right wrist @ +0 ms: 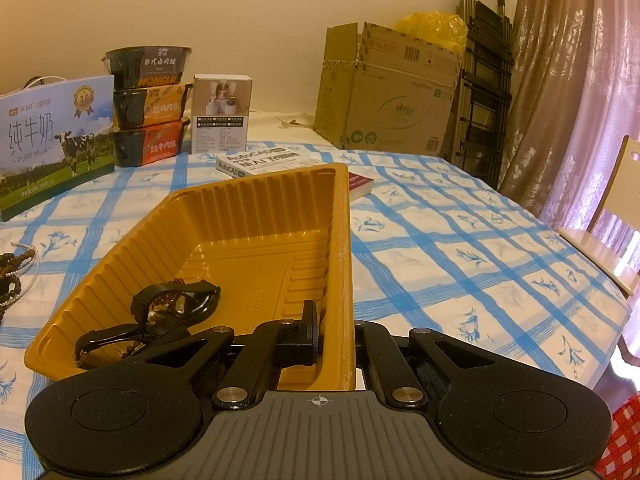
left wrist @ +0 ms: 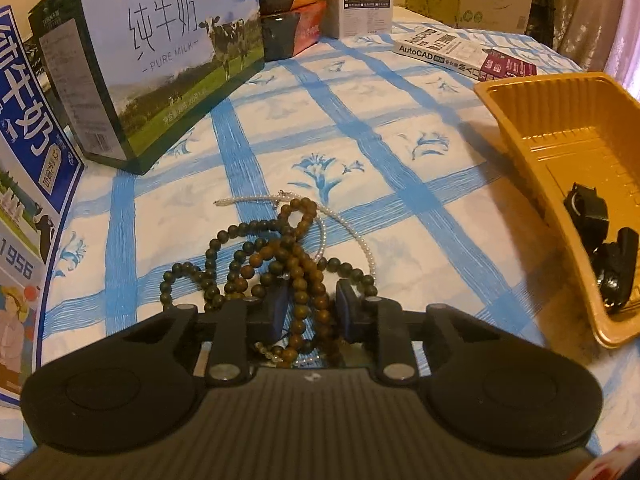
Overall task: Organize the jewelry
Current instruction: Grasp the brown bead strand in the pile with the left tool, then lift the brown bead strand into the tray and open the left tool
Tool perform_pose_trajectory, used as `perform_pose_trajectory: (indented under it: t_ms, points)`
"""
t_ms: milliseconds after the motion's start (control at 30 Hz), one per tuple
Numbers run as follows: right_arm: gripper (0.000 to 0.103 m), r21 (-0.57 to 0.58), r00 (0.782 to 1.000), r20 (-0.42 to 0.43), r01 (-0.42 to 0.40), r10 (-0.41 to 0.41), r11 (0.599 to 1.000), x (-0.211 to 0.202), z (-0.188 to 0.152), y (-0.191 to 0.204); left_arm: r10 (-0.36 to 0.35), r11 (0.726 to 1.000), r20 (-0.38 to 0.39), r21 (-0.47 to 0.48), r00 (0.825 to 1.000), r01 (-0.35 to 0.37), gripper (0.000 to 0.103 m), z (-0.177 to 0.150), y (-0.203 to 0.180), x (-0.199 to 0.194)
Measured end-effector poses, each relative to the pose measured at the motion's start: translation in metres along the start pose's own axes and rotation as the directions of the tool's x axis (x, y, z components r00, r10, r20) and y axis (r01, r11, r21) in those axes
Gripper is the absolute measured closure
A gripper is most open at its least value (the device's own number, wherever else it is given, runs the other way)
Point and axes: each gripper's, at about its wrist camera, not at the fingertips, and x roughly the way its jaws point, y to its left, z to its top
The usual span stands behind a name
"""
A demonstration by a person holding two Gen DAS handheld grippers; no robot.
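The left gripper (left wrist: pixel 308 312) has its two fingers (left wrist: pixel 280 308) a little apart, with a gap between them, and a strand of brown wooden beads (left wrist: pixel 304 280) runs through this gap. The pads do not seem to press on the strand, so I cannot tell if the beads are really held. Just ahead of the fingers lies a tangled pile of jewelry on the bench (left wrist: pixel 400 160), which has a white cloth with blue stripes and flowers. In the pile I count three kinds of strand: the brown beads, a strand of dark green beads (left wrist: pixel 192 276), and one thin white pearl necklace (left wrist: pixel 352 232) that curves around the far side of the pile. How many separate brown strands there are I cannot tell, because they lie across each other.

To the right of the left fingers, well apart from the pile, stands one golden plastic tray (left wrist: pixel 520 120) with dark items in it.

The right gripper (right wrist: pixel 336 336) is closed on the right wall of the tray (right wrist: pixel 344 264): one finger is inside the tray and the other is outside, with the wall between them. Inside the tray, to the left of these fingers, lie black watches (right wrist: pixel 176 300), two as far as I can see, and some small brown beads under them.

Far ahead of the fingers are one milk carton (right wrist: pixel 56 140), three stacked meal bowls (right wrist: pixel 148 108), one small white box (right wrist: pixel 220 116), one book (right wrist: pixel 264 162) and one cardboard box (right wrist: pixel 384 96).
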Motion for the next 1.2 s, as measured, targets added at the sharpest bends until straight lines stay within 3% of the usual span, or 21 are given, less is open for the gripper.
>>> perform_pose_trajectory:
  t_ms: [67, 233, 333, 667, 867, 1067, 1133, 1200]
  points:
    - [0.099, 0.000, 1.000, 0.000, 0.000, 0.000, 1.000, 0.000, 0.000, 0.000, -0.006, 1.000, -0.006, -0.010, 1.000, 0.006, 0.088, -0.002, 0.001, 0.001]
    - [0.099, 0.001, 1.000, -0.001, 0.000, 0.000, 1.000, 0.001, 0.000, 0.000, -0.030, 1.000, 0.014, -0.006, 0.999, 0.030, 0.090, -0.003, 0.001, -0.015]
    - [0.099, 0.001, 1.000, -0.001, -0.001, 0.001, 1.000, 0.001, -0.001, 0.001, -0.075, 0.997, 0.034, 0.001, 0.997, 0.075, 0.097, -0.002, 0.005, -0.039]
    - [0.099, 0.005, 1.000, -0.003, 0.001, -0.001, 1.000, 0.004, -0.002, 0.000, -0.134, 0.991, 0.129, -0.008, 0.983, 0.136, 0.097, 0.014, 0.032, -0.130]
    - [0.099, -0.001, 1.000, -0.002, 0.000, 0.000, 1.000, 0.004, -0.003, -0.001, -0.130, 0.991, 0.075, -0.019, 0.989, 0.132, 0.101, 0.001, 0.026, -0.123]
    - [0.099, 0.002, 1.000, -0.004, -0.002, 0.002, 1.000, 0.004, -0.002, -0.001, -0.132, 0.991, 0.131, -0.017, 0.983, 0.135, 0.103, 0.002, 0.029, -0.147]
    - [0.099, 0.003, 1.000, -0.003, -0.002, 0.002, 1.000, 0.004, -0.002, -0.002, -0.143, 0.990, 0.135, 0.008, 0.980, 0.143, 0.099, 0.007, 0.031, -0.152]
    - [0.099, 0.005, 1.000, -0.001, 0.000, 0.000, 1.000, 0.003, -0.002, -0.001, -0.116, 0.993, 0.103, -0.007, 0.988, 0.117, 0.078, 0.005, 0.034, -0.145]
